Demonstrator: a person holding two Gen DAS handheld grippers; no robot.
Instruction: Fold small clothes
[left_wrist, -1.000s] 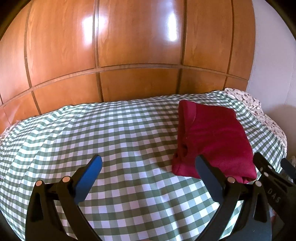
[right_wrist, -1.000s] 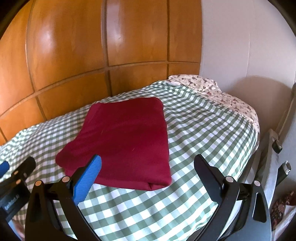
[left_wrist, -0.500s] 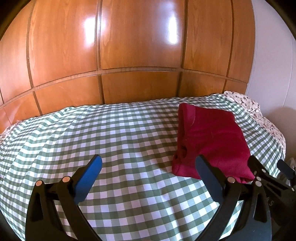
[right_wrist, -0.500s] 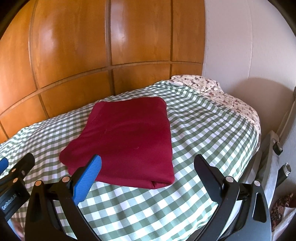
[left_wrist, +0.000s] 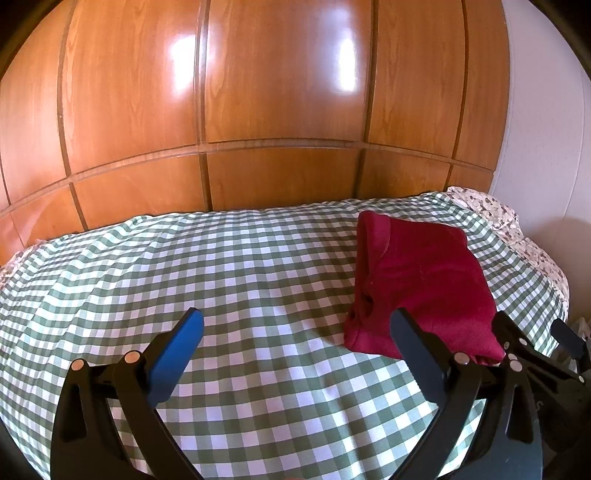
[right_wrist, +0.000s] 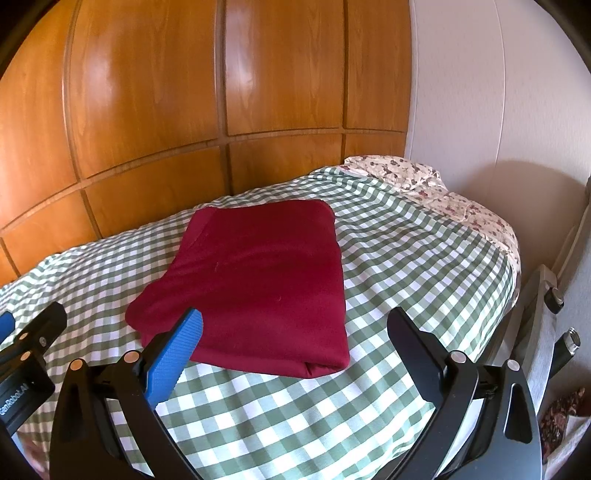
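A dark red garment (right_wrist: 258, 280) lies folded into a flat rectangle on the green-and-white checked bedcover (right_wrist: 406, 266). In the left wrist view the same garment (left_wrist: 424, 280) sits to the right of my left gripper (left_wrist: 295, 321), which is open above bare bedcover (left_wrist: 221, 280) with nothing between its fingers. My right gripper (right_wrist: 295, 319) is open too, held just short of the garment's near edge, its blue left pad (right_wrist: 177, 350) over the near left corner. Each gripper shows at the edge of the other's view.
A glossy wooden panelled wall (left_wrist: 277, 110) runs behind the bed. A floral pillow (right_wrist: 406, 173) lies at the far right corner by a white wall (right_wrist: 498, 92). A grey stand with knobs (right_wrist: 546, 314) is beside the bed's right edge.
Both grippers have drawn back and lifted slightly, so the garment looks a little farther away. The garment lies as before and both grippers stay open.
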